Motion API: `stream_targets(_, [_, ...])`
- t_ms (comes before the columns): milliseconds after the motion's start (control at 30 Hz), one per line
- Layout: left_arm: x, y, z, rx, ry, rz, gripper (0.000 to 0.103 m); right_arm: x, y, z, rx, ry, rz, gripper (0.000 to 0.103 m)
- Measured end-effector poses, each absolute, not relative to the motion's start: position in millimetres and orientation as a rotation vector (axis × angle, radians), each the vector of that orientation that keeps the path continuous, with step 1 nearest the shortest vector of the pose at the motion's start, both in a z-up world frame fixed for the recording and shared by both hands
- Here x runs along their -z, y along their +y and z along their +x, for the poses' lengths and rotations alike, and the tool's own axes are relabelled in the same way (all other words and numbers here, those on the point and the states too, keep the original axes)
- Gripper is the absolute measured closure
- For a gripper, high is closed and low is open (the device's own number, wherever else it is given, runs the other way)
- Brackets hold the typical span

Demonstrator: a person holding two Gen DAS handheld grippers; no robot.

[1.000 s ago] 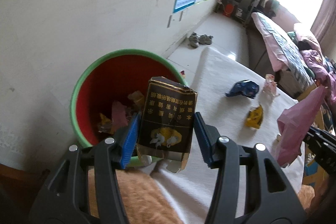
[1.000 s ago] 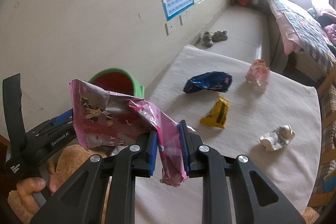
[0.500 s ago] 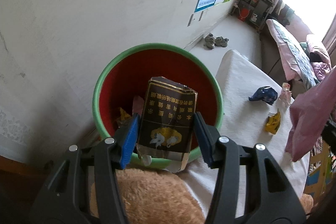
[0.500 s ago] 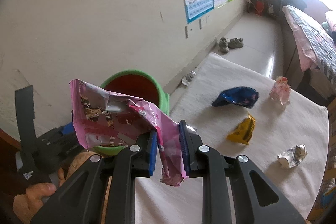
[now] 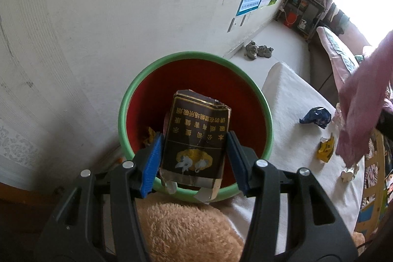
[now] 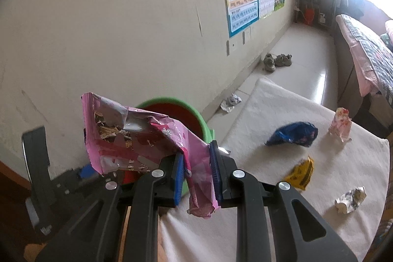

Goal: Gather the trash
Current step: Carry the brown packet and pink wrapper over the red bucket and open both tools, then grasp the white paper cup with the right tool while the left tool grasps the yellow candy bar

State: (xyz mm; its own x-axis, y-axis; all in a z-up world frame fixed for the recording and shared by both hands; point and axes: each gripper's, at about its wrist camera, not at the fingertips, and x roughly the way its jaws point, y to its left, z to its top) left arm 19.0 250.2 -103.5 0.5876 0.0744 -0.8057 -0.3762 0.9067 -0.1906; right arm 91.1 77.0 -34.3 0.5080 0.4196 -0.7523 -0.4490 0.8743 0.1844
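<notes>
While the left gripper (image 5: 195,158) is hanging over the green-rimmed red bin (image 5: 137,95), its blue pads are sitting wide apart on either side of a dark brown cigarette pack (image 5: 196,136), which they are pinching upright directly above the bin's open mouth. A few scraps of wrapper (image 5: 148,136) are lying inside the bin at its left wall. A tan plush cushion (image 5: 186,230) is showing just below the bin, under the gripper. The white cloth-covered table (image 5: 289,104) is stretching away to the right of the bin, and on it a blue wrapper (image 5: 316,116), a yellow wrapper (image 5: 325,149) and a small white crumpled piece (image 5: 347,174) are lying well apart from the bin. A pink bag (image 5: 361,100) is hanging in the air to the far right of the bin.

In the right wrist view the right gripper (image 6: 197,172) is gripping that pink snack bag (image 6: 137,139), its pads nearly closed with only the crumpled foil between them; the bag is spreading up and to the left, partly covering the bin (image 6: 201,124), which is sitting just behind it. Part of the left gripper's black body (image 6: 36,163) is showing to the left of the bin. Right of the bin, on the table (image 6: 270,104), are lying the blue wrapper (image 6: 292,134), a pink-and-white wrapper (image 6: 341,124), the yellow wrapper (image 6: 301,173) and the white crumpled piece (image 6: 351,199). Another crumpled scrap (image 6: 229,102) is lying on the floor just beyond the bin, and a pair of shoes (image 6: 276,60) is sitting farther along the wall
</notes>
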Motion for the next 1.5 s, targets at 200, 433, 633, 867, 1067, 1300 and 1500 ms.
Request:
stream_targets(200, [107.7,250.4,19.0,-0.271,0.919,-0.364,0.053,42.6,87.1,102.3,-0.532,0.928,-0.018,0.083])
stream_targets(433, [112.0,256.5,30.2,-0.291,0.932,-0.354,0.053,52.8,82.6,109.9,-0.493,0.934,-0.012,0.083])
stream_targets(633, [116.7,258.6,38.9,-0.289,0.94,-0.356,0.053,60.8,84.4,114.4,-0.495,0.953,-0.009,0.083])
stream_targets(867, [123.6,263.0,44.6,-0.293,0.971,-0.37,0.048,75.2,101.0,122.6,-0.532,0.973,0.011,0.071])
stream_targets(1067, [124.0,268.4,40.1,-0.339,0.962,-0.4,0.026,85.4,104.8,125.4,-0.591,1.014,0.074,0.048])
stream_targets(1300, [117.7,252.6,35.2,-0.327,0.96,-0.367,0.025,73.7,49.4,118.8,-0.504,0.976,0.129,0.039])
stream_targets(1500, [110.7,209.0,41.8,-0.239,0.954,-0.303,0.025,85.8,-85.6,111.5,-0.095,0.959,0.139,0.036])
